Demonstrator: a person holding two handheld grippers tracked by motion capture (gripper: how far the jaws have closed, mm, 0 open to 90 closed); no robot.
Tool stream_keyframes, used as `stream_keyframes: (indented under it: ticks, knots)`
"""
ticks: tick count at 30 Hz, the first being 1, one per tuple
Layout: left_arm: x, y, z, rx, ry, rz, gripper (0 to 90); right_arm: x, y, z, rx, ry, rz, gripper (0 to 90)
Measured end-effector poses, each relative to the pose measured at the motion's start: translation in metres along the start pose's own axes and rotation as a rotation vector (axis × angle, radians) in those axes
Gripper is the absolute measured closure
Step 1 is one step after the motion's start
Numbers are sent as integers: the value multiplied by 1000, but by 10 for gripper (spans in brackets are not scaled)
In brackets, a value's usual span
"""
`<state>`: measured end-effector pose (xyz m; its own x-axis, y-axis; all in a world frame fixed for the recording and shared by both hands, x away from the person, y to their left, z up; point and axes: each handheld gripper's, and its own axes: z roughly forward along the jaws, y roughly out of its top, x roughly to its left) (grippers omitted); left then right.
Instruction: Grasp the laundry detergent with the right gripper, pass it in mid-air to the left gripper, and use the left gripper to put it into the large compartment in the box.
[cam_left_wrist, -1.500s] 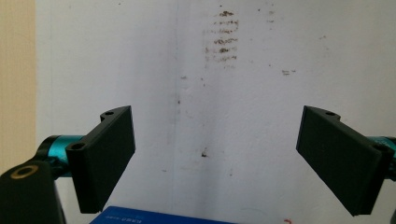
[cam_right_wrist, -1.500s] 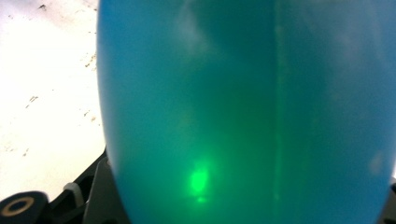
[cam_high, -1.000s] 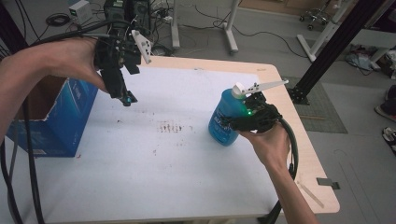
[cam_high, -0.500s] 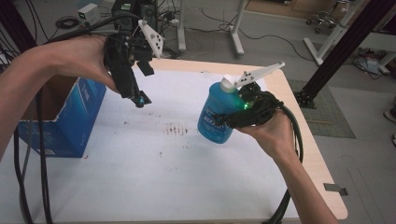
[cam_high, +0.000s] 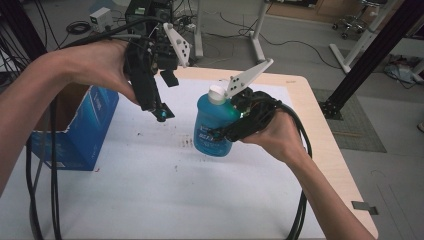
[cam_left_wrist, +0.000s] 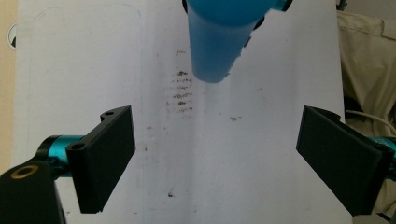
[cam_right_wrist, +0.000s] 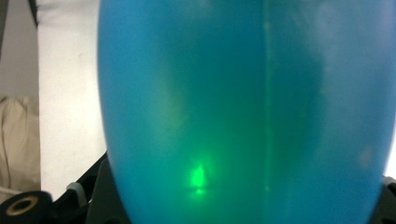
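Two hand-held grippers | right hand-held gripper (cam_high: 227, 131) clenched on blue bottle (cam_high: 212, 125), lifted above the bench (cam_high: 150, 200) | left hand-held gripper (cam_high: 159, 111) released beside the bottle, likely readied for its white cap (cam_high: 216, 91)

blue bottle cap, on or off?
On. The white cap sits on the neck of the blue bottle in the high view, with the bottle roughly upright, clamped in the right gripper above the table.
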<state>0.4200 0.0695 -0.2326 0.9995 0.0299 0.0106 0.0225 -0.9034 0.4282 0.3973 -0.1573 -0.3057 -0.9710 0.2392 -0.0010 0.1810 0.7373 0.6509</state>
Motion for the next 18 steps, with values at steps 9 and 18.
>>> stream_keyframes:
  ticks: [9,18]
  knots:
    - [-6,10,5,-1,-11,17,117,2,22,19,5,94,-103,458]
    - [-10,14,11,-27,-20,9,117,6,33,29,-8,115,-129,458]
